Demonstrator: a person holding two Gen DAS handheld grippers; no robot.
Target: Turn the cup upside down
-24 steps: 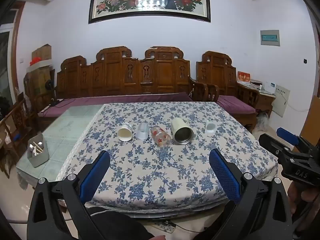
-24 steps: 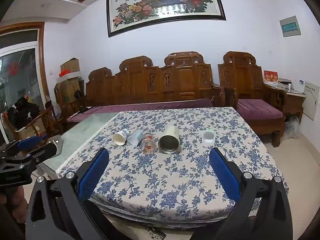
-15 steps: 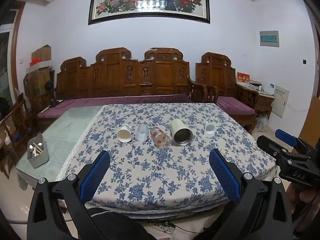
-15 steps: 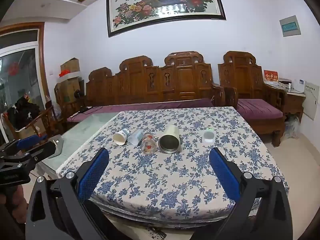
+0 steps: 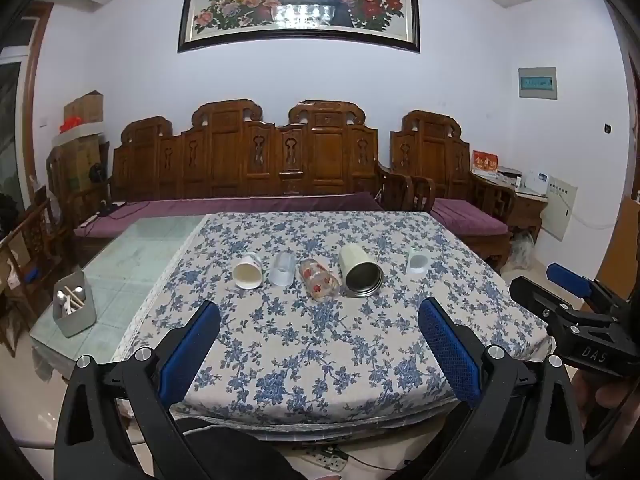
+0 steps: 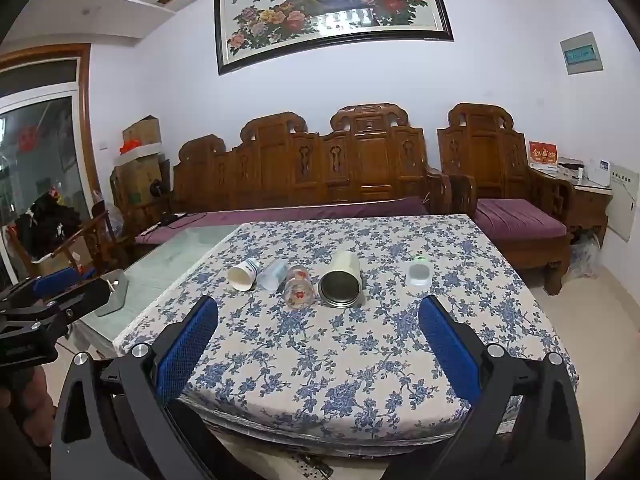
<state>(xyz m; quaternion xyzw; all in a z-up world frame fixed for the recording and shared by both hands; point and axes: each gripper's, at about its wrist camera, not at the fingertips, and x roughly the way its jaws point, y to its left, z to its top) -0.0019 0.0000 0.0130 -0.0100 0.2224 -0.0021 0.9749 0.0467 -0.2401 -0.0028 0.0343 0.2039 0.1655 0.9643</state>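
Several cups lie on their sides in a row on the floral tablecloth [image 5: 320, 344]: a white paper cup [image 5: 248, 273], a clear plastic cup [image 5: 282, 270], a glass with red flowers [image 5: 319, 280] and a cream steel-lined mug [image 5: 360, 272]. A small white cup [image 5: 417, 262] stands apart to the right. The same row shows in the right wrist view, with the mug [image 6: 341, 279] and the small cup [image 6: 418, 273]. My left gripper [image 5: 318, 322] is open and empty, short of the table's near edge. My right gripper [image 6: 318, 320] is likewise open and empty.
A bare glass tabletop [image 5: 136, 256] lies left of the cloth, with a grey holder [image 5: 74, 308] on it. Carved wooden sofas [image 5: 280, 164] with purple cushions stand behind the table. The right gripper also shows in the left wrist view [image 5: 576, 312].
The left wrist view has shifted slightly; the table and cups sit a little higher and farther. Nothing on the table has moved.
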